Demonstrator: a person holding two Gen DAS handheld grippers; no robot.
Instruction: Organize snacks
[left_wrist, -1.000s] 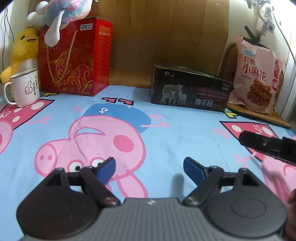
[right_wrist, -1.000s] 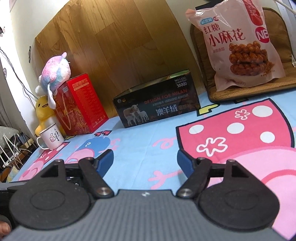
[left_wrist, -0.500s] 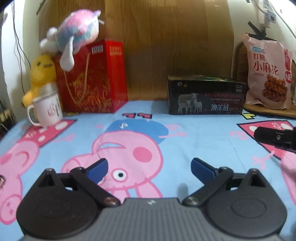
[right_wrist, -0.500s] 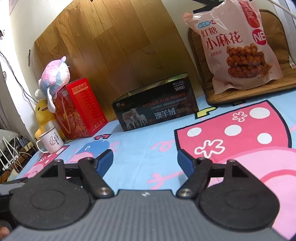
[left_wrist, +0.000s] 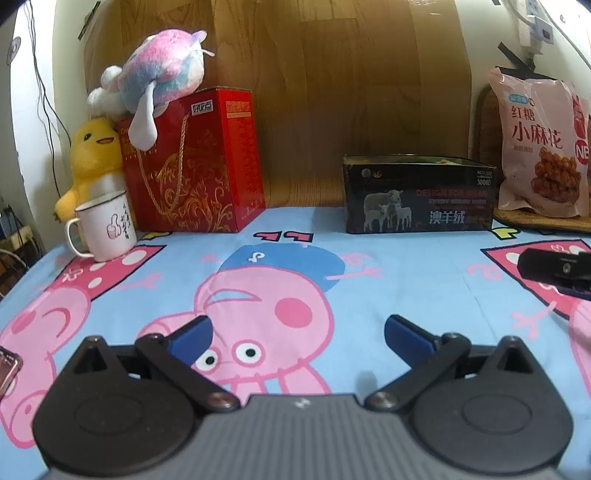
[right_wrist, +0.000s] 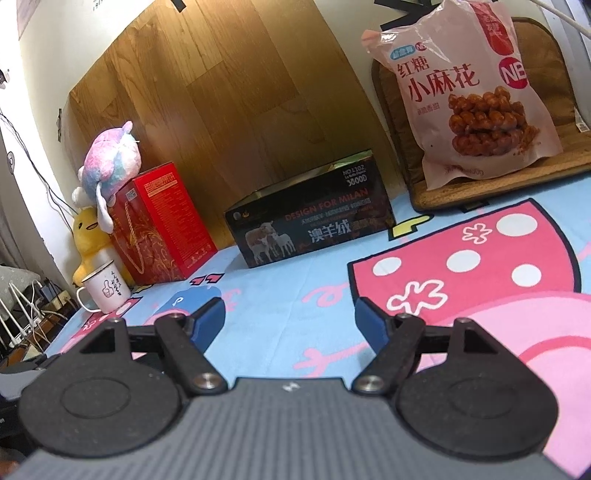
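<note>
A pink snack bag (left_wrist: 541, 144) (right_wrist: 469, 92) leans upright at the back right on a brown mat (right_wrist: 480, 184). Left of it lies an open-topped black box with sheep printed on it (left_wrist: 417, 194) (right_wrist: 310, 218). My left gripper (left_wrist: 297, 325) hovers over the cartoon-print sheet, well short of the box. Its jaws are opening and nothing is between them. My right gripper (right_wrist: 289, 306) hangs open and empty in front of the box and bag. Neither gripper touches anything.
A red gift box (left_wrist: 199, 166) stands at the back left with a pink-blue plush (left_wrist: 159, 74) on top. A yellow duck plush (left_wrist: 92, 155) and a white mug (left_wrist: 105, 225) sit beside it. A wood-grain board (left_wrist: 332, 92) backs the surface.
The left gripper's jaws have spread wider and its view has levelled out and swung left, bringing the mug and plush toys further in. The right gripper has hardly moved.
</note>
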